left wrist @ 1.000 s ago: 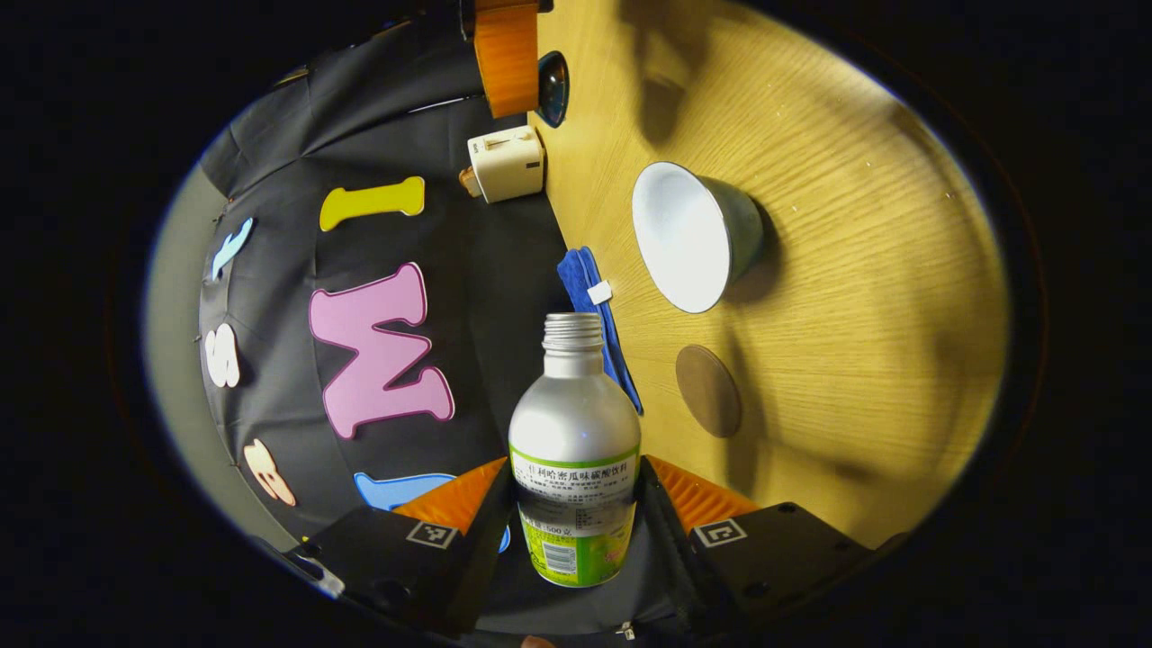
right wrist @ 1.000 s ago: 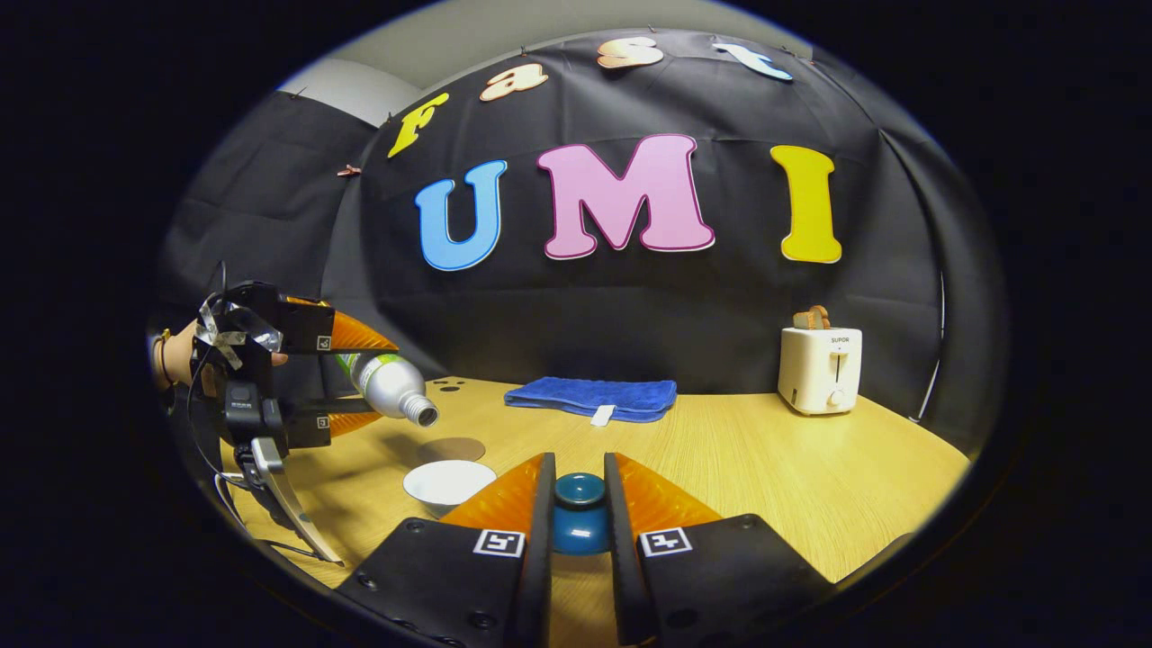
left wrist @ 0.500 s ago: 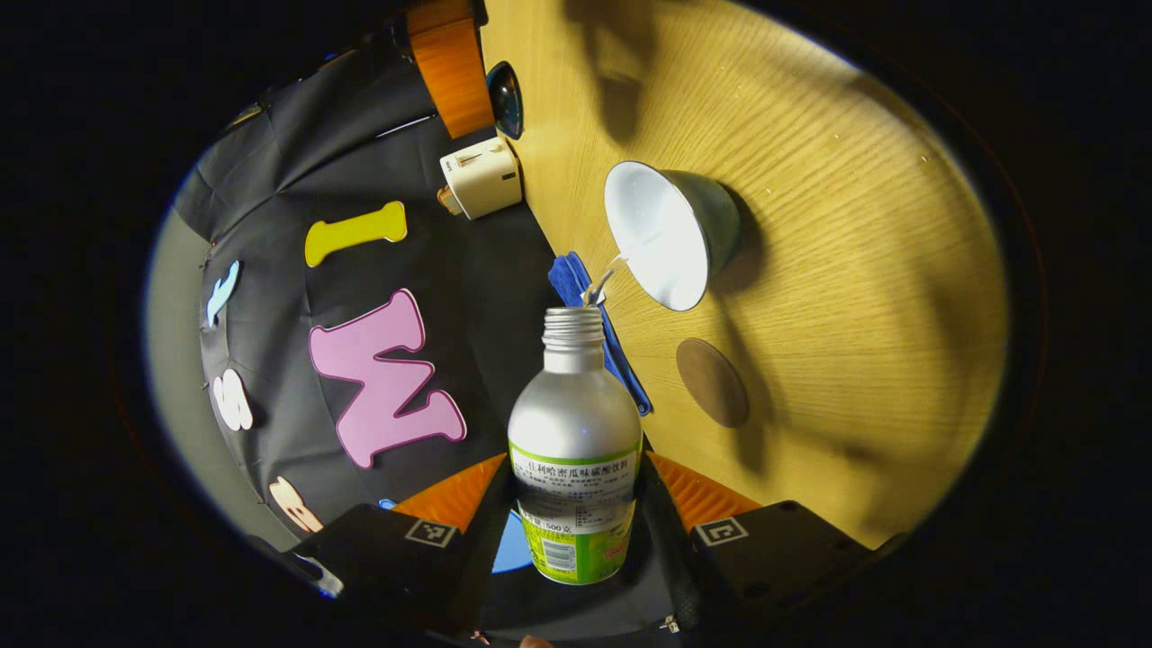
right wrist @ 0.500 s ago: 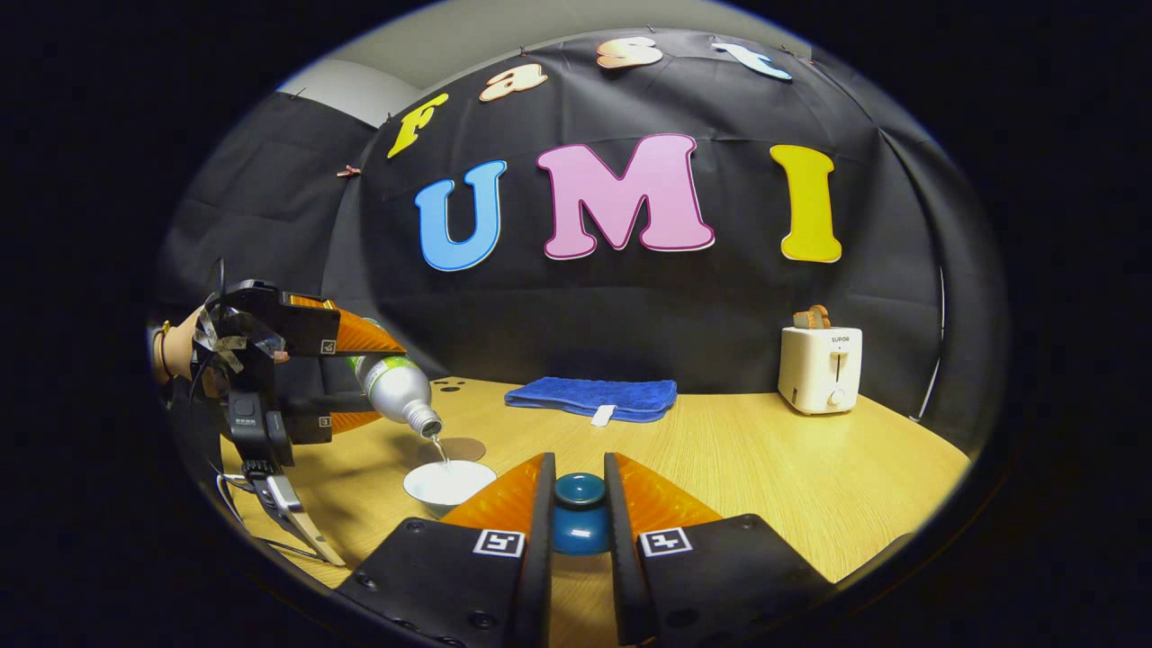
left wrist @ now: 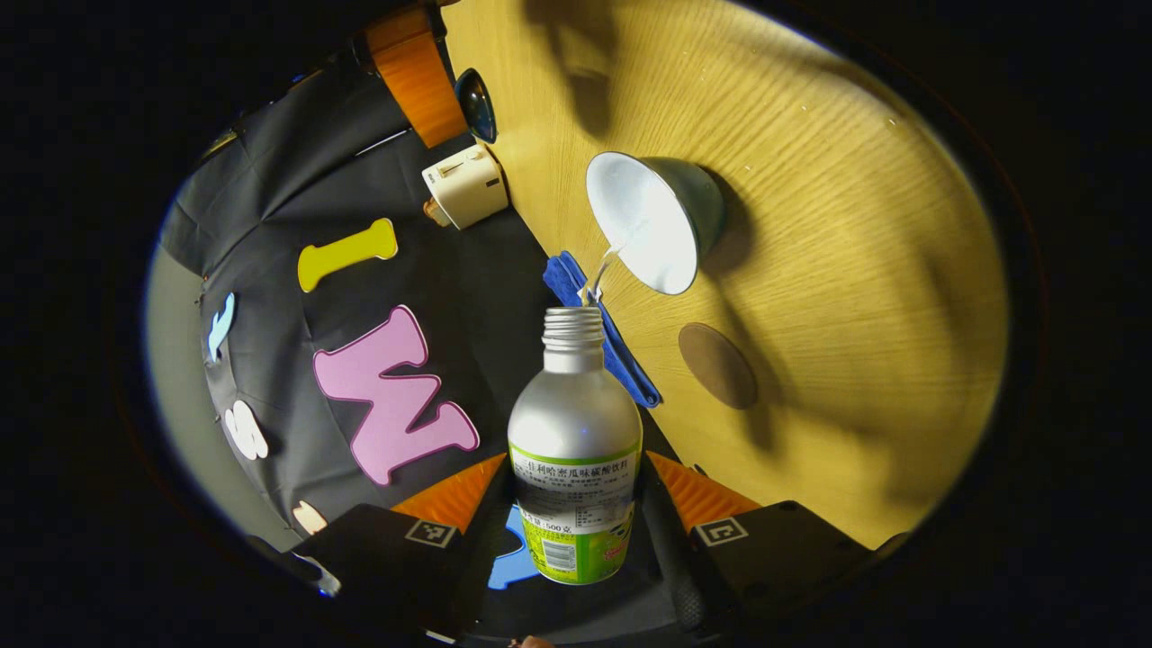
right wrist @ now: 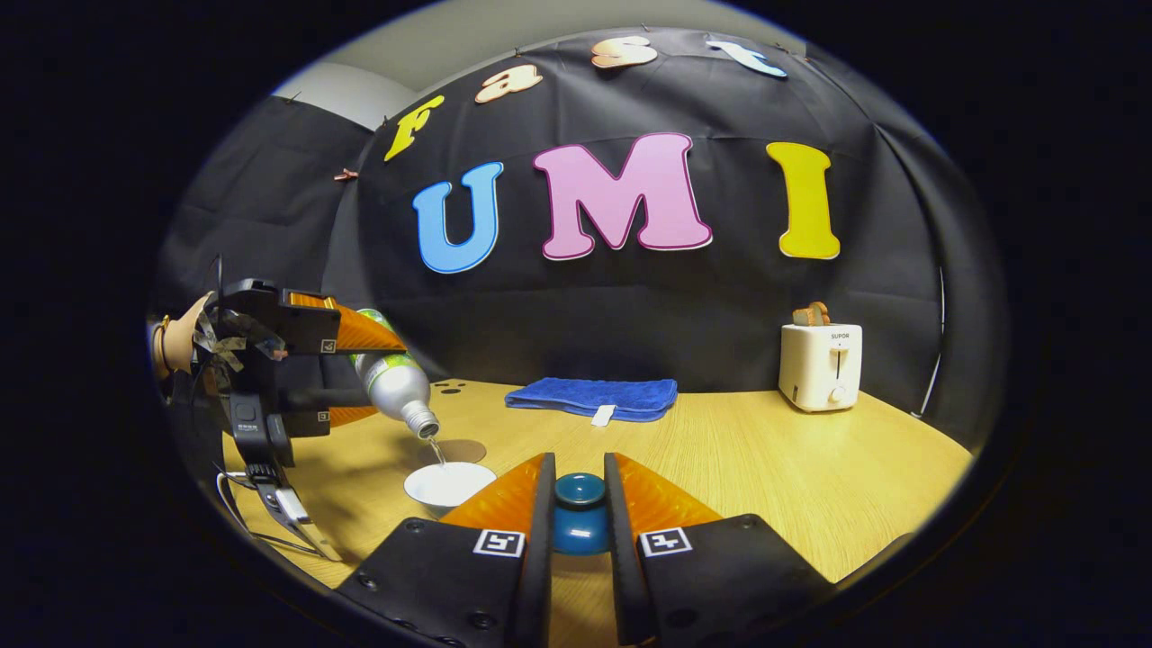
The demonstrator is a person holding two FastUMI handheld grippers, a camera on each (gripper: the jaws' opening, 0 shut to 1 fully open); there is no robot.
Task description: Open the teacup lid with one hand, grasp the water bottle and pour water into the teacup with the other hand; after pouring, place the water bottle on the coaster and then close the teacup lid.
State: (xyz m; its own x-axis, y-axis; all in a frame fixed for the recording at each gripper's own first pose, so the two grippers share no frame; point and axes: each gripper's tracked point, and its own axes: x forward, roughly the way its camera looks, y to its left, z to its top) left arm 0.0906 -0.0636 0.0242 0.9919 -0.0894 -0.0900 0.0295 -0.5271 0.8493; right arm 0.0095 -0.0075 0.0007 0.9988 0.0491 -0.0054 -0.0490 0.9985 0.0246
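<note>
Above the wooden table [right wrist: 810, 477], the left gripper [left wrist: 576, 504] was clamped on the water bottle [left wrist: 574, 450], both fingers pressing its labelled body, and the bottle was tilted neck-down so that a thin stream of water [left wrist: 601, 270] ran from its open mouth into the white-lined teacup [left wrist: 650, 220] below. Near the cup lay the round brown coaster [left wrist: 717, 365], bare, with a folded blue cloth [right wrist: 591, 397] and a white toaster [right wrist: 820, 367] farther back by the wall. The right gripper [right wrist: 578, 504] was closed on the dark blue teacup lid [right wrist: 579, 513], holding it off to the side of the cup. Pouring seemed to be under way, with the coaster and the lid steps left. The stream entered close to the cup's near rim, so a small drift of the hand could have sent water onto the table; too steep a tilt might have overfilled the shallow cup, and the smooth bottle could have slipped between the fingers.
</note>
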